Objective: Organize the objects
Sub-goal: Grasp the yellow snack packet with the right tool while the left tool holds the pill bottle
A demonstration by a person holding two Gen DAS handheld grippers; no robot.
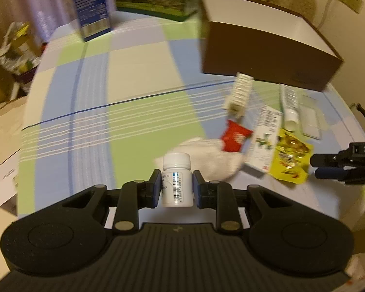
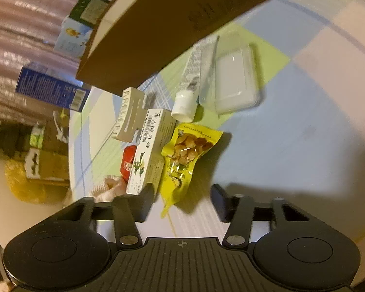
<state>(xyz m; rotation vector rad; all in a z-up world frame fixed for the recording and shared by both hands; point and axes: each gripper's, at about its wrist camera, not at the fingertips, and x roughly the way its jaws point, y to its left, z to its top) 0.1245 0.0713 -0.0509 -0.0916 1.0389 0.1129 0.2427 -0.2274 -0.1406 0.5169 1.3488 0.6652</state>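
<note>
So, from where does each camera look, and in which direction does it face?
Left wrist: sits behind the left gripper, faces along the checked tablecloth toward the brown box; its fingers clamp a white pill bottle, and the right gripper shows at the edge.
Right wrist: sits behind the open right gripper, rolled sideways, facing the clutter; only its own fingers show.
Shared: yellow snack packet, white medicine carton, red packet, brown box.
</note>
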